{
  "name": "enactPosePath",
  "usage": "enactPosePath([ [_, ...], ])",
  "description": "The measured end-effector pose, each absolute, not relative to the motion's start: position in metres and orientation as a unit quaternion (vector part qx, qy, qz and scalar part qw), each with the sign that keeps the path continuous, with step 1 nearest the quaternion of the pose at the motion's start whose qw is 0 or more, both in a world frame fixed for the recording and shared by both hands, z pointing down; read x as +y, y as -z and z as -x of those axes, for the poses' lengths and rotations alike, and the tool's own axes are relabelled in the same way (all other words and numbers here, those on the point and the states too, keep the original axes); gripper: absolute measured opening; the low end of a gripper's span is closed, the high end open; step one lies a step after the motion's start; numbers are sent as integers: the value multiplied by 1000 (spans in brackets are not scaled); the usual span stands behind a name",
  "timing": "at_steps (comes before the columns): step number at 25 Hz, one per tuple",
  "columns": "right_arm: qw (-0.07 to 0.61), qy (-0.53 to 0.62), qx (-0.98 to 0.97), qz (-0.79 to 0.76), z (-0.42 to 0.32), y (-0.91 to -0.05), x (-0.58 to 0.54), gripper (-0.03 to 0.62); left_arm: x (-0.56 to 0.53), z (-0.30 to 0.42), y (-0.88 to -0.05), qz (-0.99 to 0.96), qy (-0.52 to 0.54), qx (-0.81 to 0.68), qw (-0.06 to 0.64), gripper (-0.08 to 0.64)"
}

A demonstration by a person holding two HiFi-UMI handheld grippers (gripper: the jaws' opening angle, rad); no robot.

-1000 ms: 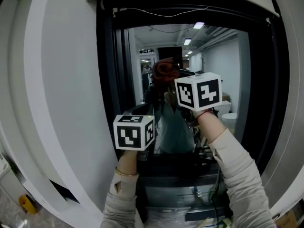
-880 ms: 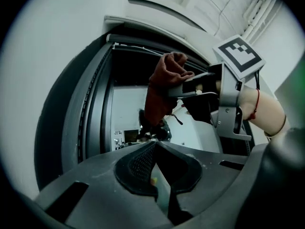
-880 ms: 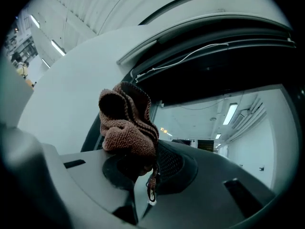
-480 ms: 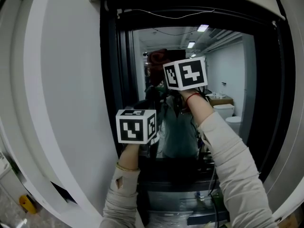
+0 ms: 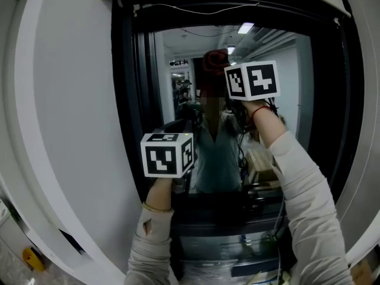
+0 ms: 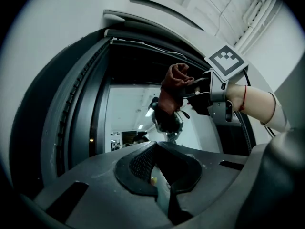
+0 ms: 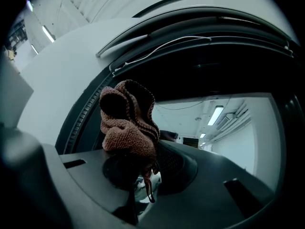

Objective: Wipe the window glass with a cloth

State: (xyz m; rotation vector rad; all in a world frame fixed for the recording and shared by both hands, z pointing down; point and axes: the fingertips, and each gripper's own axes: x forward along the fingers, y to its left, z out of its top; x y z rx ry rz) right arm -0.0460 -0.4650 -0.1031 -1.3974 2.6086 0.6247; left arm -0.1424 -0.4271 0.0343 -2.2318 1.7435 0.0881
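Observation:
The window glass (image 5: 291, 105) sits in a black frame and mirrors a lit room. My right gripper (image 5: 230, 71) is raised near the top of the pane, shut on a bunched reddish-brown cloth (image 5: 215, 58). In the right gripper view the cloth (image 7: 128, 123) bulges out above the jaws of the right gripper (image 7: 138, 175), in front of the glass (image 7: 238, 128). My left gripper (image 5: 181, 128) hangs lower and to the left, close to the frame's inner edge. Seen in its own view, the left gripper (image 6: 159, 168) is shut on nothing, with the cloth (image 6: 174, 87) up ahead.
A white curved wall panel (image 5: 71, 111) surrounds the black window frame (image 5: 122, 100). A thin white wire (image 5: 196, 9) runs along the frame's top. Dark equipment and cables (image 5: 237, 242) crowd the space under the sill. A small yellow object (image 5: 32, 257) lies at the lower left.
My right gripper rose with the cloth along the glass, first up and left, then to the right. The left gripper stayed nearly where it was.

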Motion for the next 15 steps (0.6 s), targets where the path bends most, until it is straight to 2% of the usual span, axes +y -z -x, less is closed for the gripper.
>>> enactPosePath([
  [15, 60, -185, 785, 588, -136, 107, -481, 43, -444, 45, -56, 831, -24, 535, 148, 3],
])
